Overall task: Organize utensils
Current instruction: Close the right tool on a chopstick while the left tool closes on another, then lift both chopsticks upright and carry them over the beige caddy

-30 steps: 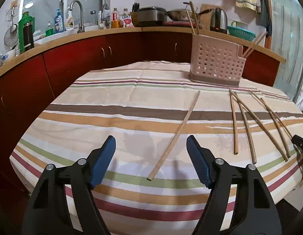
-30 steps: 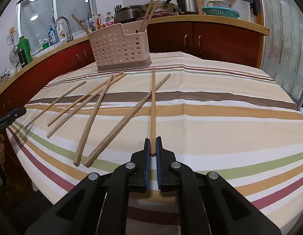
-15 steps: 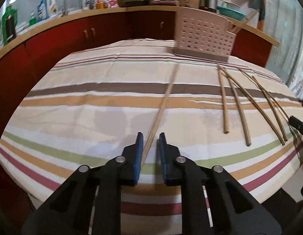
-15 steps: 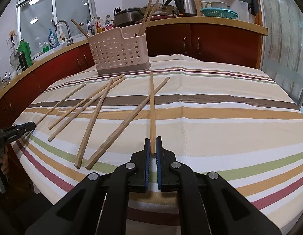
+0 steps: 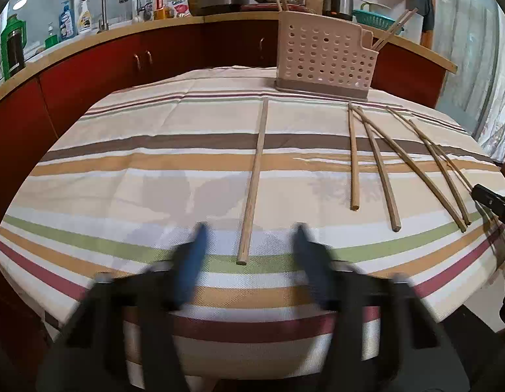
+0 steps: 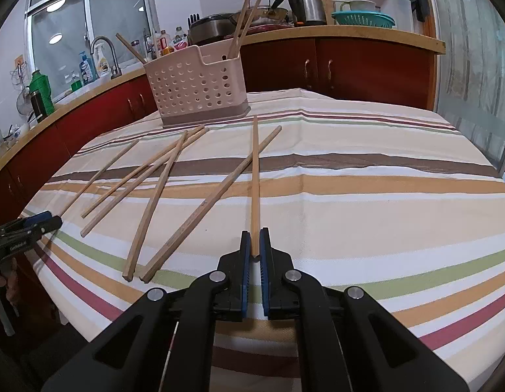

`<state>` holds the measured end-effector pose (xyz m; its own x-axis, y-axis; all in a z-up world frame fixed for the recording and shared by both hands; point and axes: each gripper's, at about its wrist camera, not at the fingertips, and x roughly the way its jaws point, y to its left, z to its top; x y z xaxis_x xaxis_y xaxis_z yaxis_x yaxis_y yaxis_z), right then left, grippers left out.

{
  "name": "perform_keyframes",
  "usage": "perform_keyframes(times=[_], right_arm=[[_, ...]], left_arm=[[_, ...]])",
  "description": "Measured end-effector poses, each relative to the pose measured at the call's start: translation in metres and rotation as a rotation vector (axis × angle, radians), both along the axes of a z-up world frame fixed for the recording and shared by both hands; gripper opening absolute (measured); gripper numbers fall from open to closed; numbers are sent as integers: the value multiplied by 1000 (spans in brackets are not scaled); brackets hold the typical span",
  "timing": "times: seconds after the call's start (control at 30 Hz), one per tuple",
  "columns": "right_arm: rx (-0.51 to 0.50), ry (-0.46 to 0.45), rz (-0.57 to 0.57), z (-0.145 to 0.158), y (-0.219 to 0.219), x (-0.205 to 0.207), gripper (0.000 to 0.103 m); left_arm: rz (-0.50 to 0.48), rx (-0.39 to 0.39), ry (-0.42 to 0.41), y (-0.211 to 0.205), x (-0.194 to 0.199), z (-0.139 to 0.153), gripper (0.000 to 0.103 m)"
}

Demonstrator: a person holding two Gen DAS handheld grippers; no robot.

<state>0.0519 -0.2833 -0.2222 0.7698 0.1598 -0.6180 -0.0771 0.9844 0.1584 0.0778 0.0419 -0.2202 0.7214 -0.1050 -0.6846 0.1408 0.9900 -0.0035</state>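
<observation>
A pink perforated utensil holder (image 5: 324,57) stands at the table's far side, also in the right wrist view (image 6: 200,89), with a few chopsticks standing in it. Several wooden chopsticks lie on the striped tablecloth. My left gripper (image 5: 250,245) is open and blurred, its jaws either side of the near end of one chopstick (image 5: 255,176) that lies on the cloth. My right gripper (image 6: 255,245) is shut on the near end of another chopstick (image 6: 255,176), which points towards the holder. The left gripper also shows in the right wrist view (image 6: 30,225).
Several more chopsticks (image 5: 383,170) lie fanned out to the right of the left gripper, also in the right wrist view (image 6: 154,189). Red cabinets and a wooden counter (image 5: 89,37) with a sink, bottles, a kettle and pots curve behind the table.
My left gripper closed around the chopstick's end half a second ago and has now opened again, leaving the chopstick on the cloth. My right gripper has kept its hold.
</observation>
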Motion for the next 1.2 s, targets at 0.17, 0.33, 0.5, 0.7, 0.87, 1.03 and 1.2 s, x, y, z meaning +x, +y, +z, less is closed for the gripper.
perform_keyframes(times=[0.17,0.33,0.5,0.7,0.87,1.03,1.2], right_arm=[[8,-14,-5,3,-3,-2,6],[-8,-52,-7,14,-2,-7,6],[-19,-129,-8,41,-1,-13,6],[-6,-205,-6,71,-1,-20,6],[-1,-247,1,90,0,-22,6],[10,-273,9,104,2,-22,6],[-3,-307,20,121,6,-19,6]], left_arm=[[-15,-1,1,1,0,0,7],[-26,43,-44,-5,-6,9,6],[-27,45,-130,-7,-11,36,6],[-29,44,-234,-11,-16,70,6],[-26,35,-307,-13,-19,90,6],[-36,21,-370,-14,-19,114,6],[-53,-13,-426,-15,-13,140,6]])
